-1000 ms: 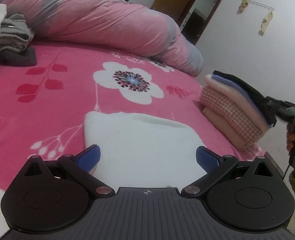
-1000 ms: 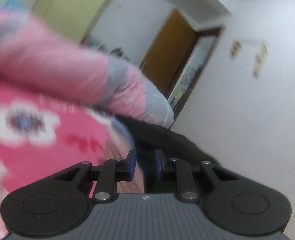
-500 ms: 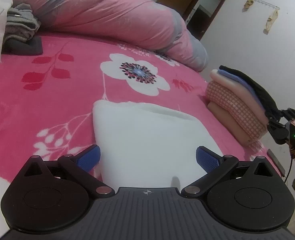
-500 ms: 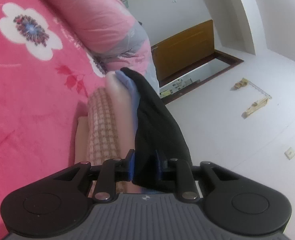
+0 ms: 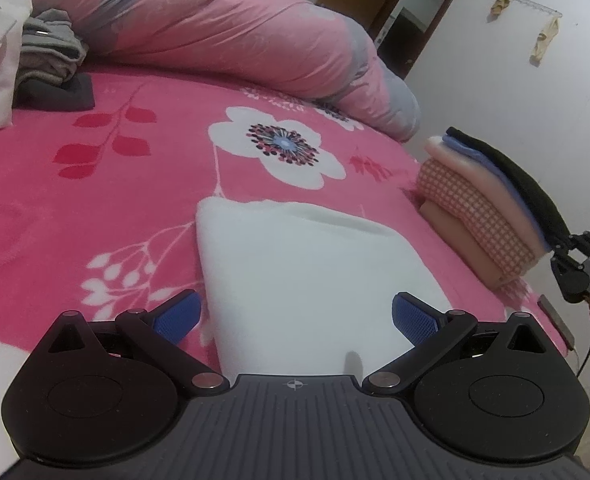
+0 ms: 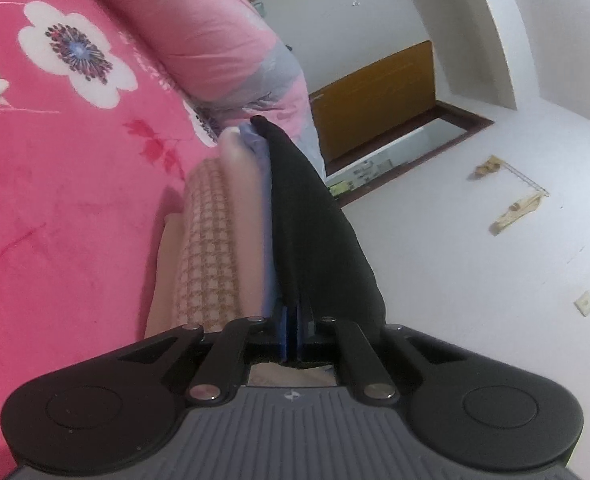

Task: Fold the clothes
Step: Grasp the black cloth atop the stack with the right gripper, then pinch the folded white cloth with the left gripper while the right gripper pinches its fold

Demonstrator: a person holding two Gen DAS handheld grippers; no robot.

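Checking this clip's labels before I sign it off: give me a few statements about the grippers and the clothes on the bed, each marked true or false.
1. The left gripper is open over the folded white garment. True.
2. The right gripper is wide open. False: its pads are pressed together at the near edge of the black garment.
3. The black garment lies on top of the stack of folded clothes. True.
4. The stack sits in the middle of the bed. False: it sits at the edge of the pink floral blanket.
5. The white garment lies on the stack. False: it lies apart on the blanket.
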